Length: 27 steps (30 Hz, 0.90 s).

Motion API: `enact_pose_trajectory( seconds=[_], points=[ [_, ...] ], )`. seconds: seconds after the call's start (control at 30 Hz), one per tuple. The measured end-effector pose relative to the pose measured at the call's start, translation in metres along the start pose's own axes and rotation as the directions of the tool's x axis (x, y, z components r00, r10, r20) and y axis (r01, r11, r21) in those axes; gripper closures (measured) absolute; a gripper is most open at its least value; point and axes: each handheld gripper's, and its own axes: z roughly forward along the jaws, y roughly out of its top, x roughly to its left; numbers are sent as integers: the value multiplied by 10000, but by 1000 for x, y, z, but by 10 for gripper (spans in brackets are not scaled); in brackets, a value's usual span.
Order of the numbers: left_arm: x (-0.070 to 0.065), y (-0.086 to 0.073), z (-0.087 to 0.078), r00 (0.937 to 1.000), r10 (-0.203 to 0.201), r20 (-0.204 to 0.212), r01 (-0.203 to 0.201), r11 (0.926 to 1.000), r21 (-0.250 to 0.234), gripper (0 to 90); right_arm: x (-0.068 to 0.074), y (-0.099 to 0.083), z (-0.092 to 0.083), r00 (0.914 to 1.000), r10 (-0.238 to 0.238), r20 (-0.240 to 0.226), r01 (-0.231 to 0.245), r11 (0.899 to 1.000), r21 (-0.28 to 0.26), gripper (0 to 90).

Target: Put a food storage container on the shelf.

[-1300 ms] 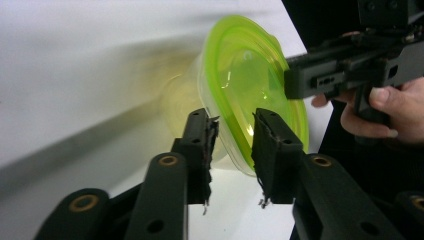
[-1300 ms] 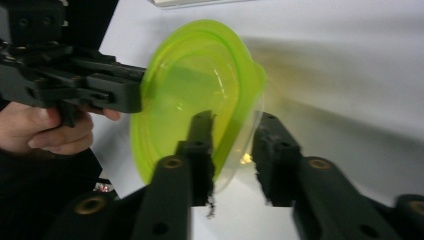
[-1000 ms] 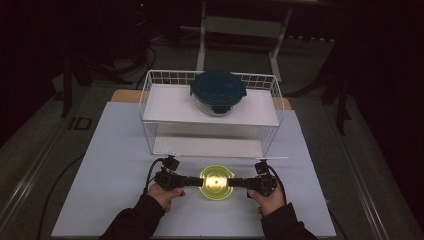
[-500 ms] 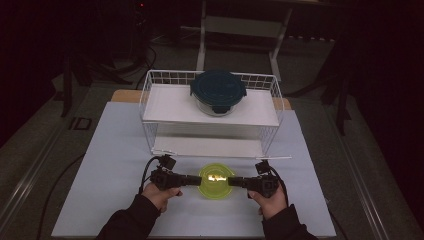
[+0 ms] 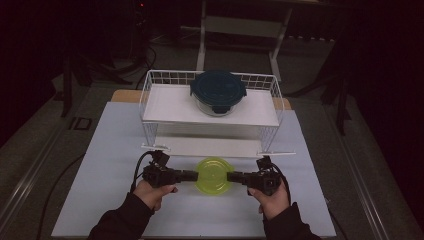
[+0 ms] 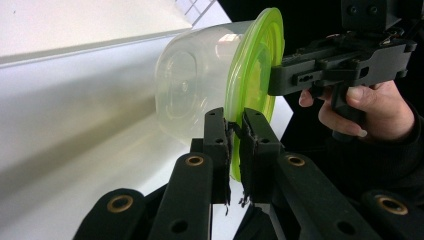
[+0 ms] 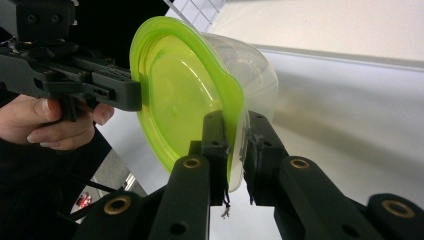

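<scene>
Clear container with green lid (image 5: 213, 174) is gripped at lid rim by left claw (image 5: 195, 175) and right claw (image 5: 231, 176), lifted over near worktop (image 5: 115, 150); judged next: level carry toward wire rack (image 5: 150, 95)

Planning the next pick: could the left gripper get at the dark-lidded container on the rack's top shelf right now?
Probably not yet: the left gripper is shut on the green-lidded container, shared with the right gripper. The dark-lidded container itself sits uncovered.

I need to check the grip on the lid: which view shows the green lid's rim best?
The right gripper view: the green lid faces the camera, its rim clamped by the right tool. The left gripper view shows it edge-on in the left tool. The high view shows it small.
</scene>
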Motion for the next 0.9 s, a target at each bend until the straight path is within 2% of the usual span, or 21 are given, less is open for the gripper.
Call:
enact_pose_trajectory(
  seconds=[0.5, 0.9],
  points=[
    [-31, 19, -22, 9979, 647, -82, -650, 9971, -394, 823, 27, 17, -25, 9986, -533, -43, 529, 9970, -559, 808],
    [-54, 46, -43, 9945, 1037, -159, -1047, 9900, -944, 823, 52, 46, -44, 9943, -1061, 54, 1061, 9886, -1066, 808]
  ],
)
